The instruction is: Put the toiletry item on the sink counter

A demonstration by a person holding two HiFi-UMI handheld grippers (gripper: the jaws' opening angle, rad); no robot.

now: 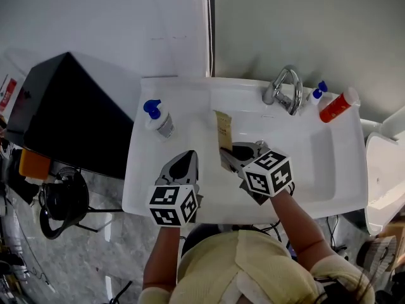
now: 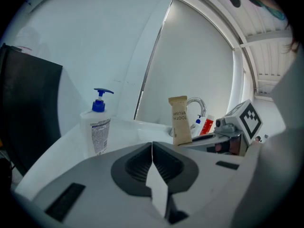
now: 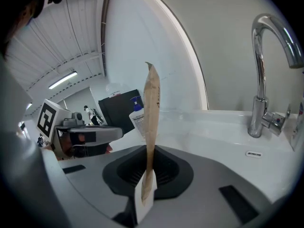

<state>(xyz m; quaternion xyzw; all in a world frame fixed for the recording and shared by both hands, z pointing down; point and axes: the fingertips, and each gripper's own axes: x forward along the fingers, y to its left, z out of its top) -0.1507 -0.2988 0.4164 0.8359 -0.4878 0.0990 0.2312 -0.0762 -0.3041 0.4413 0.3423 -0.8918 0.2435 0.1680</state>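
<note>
At the left of the sink counter [image 1: 140, 176] a pump bottle [image 1: 159, 120] is seen standing upright. Just right of it, the left gripper [image 1: 187, 157] is held over the counter's ledge, jaws pressed together with nothing between them. Further right, the toothbrush packet [image 1: 223, 130] — the toiletry item — is pinched by its lower end in the right gripper [image 1: 228, 158]. It is carried upright and apparently clear of the surface, near the basin's left edge. The pick-up is therefore judged done — the setting-down on the counter and the release are not yet done. At the far right, beside the faucet [image 1: 285, 88], a small blue-capped bottle [image 1: 318, 92] and a red tube [image 1: 335, 106] are seen on the ledge.
</note>
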